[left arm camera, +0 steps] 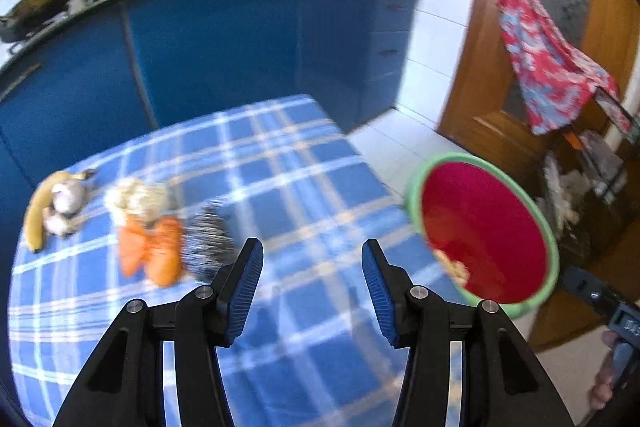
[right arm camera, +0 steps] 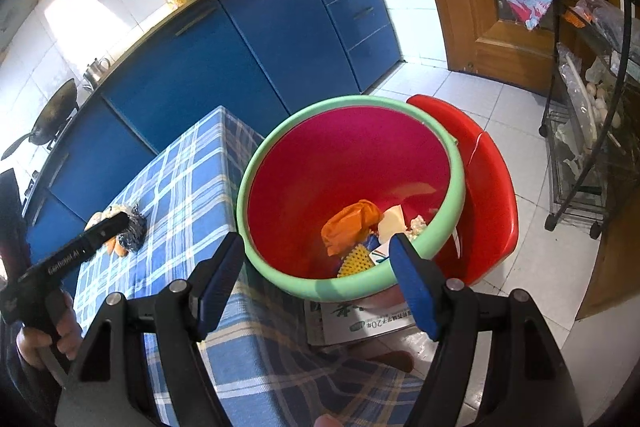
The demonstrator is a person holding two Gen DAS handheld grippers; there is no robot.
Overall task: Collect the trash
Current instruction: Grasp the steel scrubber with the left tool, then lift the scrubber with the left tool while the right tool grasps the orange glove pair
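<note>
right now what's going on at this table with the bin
A person is clearing trash off the checked tablecloth with two handheld grippers. Both are open and empty: the left gripper is over the cloth, the right gripper above the red bin with the green rim. An orange wrapper and other scraps are already in it. A banana peel, an orange wrapper and a steel scourer wait on the table.

A woven checked cloth [left arm camera: 280,163] covers the table beyond the ribbed blue pads [left arm camera: 248,291]; right of them, a glossy red plastic bin [right arm camera: 304,187] with smooth green rim holds crumpled orange wrapping [right arm camera: 348,227].
</note>
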